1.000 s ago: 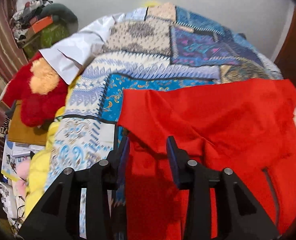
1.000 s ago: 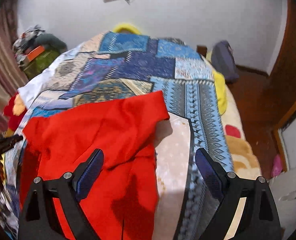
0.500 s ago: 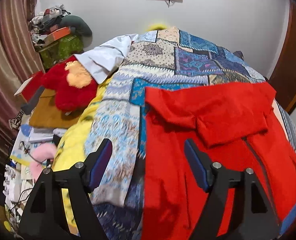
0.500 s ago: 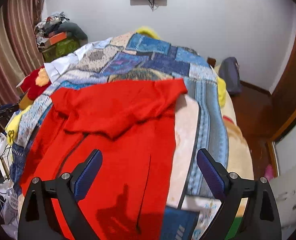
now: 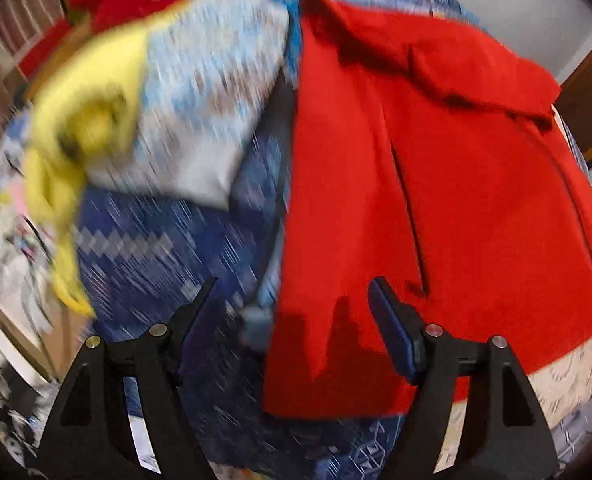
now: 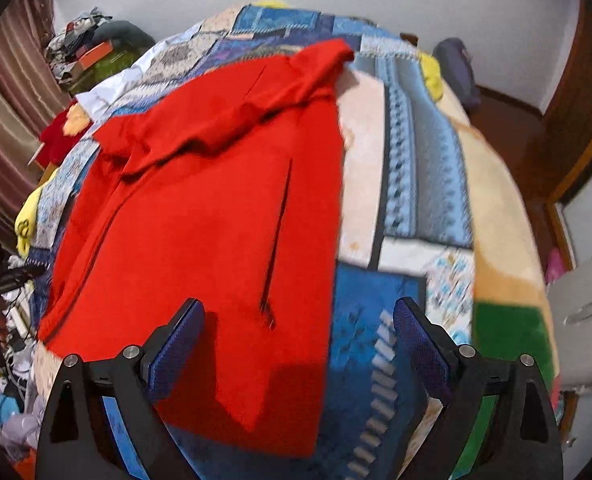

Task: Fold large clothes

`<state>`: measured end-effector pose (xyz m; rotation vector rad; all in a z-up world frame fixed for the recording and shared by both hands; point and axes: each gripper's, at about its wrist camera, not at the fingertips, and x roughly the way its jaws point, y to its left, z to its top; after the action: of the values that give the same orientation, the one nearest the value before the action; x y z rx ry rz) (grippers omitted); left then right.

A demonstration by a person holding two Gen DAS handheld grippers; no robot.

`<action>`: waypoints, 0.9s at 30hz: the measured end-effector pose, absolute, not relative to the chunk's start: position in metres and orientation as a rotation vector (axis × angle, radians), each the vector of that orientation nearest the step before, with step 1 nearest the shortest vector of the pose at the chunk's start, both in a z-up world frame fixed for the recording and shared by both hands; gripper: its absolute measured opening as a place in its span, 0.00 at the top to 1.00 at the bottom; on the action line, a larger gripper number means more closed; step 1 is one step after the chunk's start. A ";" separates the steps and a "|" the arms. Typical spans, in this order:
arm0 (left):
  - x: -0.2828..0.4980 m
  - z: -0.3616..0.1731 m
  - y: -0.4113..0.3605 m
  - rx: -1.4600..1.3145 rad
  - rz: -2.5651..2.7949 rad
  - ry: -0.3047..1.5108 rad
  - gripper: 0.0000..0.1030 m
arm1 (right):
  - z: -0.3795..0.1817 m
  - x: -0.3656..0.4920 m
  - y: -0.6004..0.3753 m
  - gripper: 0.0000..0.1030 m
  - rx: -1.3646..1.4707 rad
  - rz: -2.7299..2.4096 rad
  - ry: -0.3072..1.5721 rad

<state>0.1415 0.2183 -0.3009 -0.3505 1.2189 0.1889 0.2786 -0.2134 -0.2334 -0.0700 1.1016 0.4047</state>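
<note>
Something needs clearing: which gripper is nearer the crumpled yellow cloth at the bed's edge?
Left. The left gripper, jaws just opened astride the left edge of the red fabric garment, has the yellow cloth to its left. The right gripper is over the garment's right edge, farther off.

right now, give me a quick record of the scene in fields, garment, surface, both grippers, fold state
garment: red garment, spread flat, top part already folded down over the body
surface: patchwork bedspread on a bed
left gripper: open, nothing held, above the garment's near left corner; jaws have just been opening
right gripper: open, nothing held, above the garment's near right edge
beside the bed: yellow cloth, red plush toy
fold state: partly folded, bottom hem not yet lifted
</note>
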 end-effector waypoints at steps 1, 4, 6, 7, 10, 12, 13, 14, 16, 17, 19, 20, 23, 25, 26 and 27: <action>0.140 -0.308 0.217 -0.364 0.186 1.235 0.29 | -0.236 0.276 -0.214 0.08 -0.047 0.410 1.104; 0.136 -0.332 0.214 -0.402 0.228 1.282 0.29 | -0.246 0.276 -0.220 0.08 0.080 0.440 1.124; 0.134 -0.341 0.210 -0.440 0.224 1.283 0.28 | -0.251 0.279 -0.222 0.10 0.131 0.447 1.128; 0.133 -0.340 0.207 -0.441 0.223 1.275 0.29 | -0.251 0.278 -0.221 0.17 0.133 0.455 1.124; 0.135 -0.337 0.198 -0.493 0.132 1.272 0.59 | -0.248 0.277 -0.213 0.43 0.146 0.511 1.119; 0.138 -0.335 0.194 -0.531 0.096 1.270 0.82 | -0.245 0.277 -0.207 0.61 0.139 0.534 1.119; 0.140 -0.334 0.191 -0.533 0.078 1.271 0.86 | -0.244 0.277 -0.204 0.71 0.135 0.540 1.122; 0.143 -0.332 0.188 -0.530 0.071 1.273 0.92 | -0.241 0.278 -0.200 0.84 0.131 0.555 1.119; 0.148 -0.326 0.180 -0.507 0.064 1.265 0.93 | -0.238 0.278 -0.195 0.90 0.125 0.566 1.116; 0.151 -0.319 0.176 -0.484 0.062 1.254 0.93 | -0.235 0.278 -0.192 0.92 0.107 0.558 1.099; 0.163 -0.302 0.168 -0.440 0.060 1.212 0.94 | -0.226 0.280 -0.185 0.93 0.071 0.545 1.056; 0.167 -0.291 0.166 -0.424 0.059 1.187 0.94 | -0.219 0.283 -0.181 0.93 0.064 0.546 1.028; 0.183 -0.258 0.169 -0.399 0.066 1.108 0.95 | -0.197 0.297 -0.177 0.93 0.071 0.562 0.965; 0.195 -0.235 0.171 -0.381 0.073 1.056 0.95 | -0.185 0.309 -0.174 0.93 0.078 0.567 0.943; 0.202 -0.222 0.173 -0.370 0.076 1.027 0.95 | -0.180 0.316 -0.172 0.93 0.076 0.568 0.936; 0.208 -0.213 0.177 -0.362 0.079 1.006 0.95 | -0.175 0.323 -0.169 0.93 0.072 0.567 0.925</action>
<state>0.2082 0.1771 -0.2133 -0.3618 1.0062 0.0790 0.3232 -0.1687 -0.1748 0.0719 0.9255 0.5666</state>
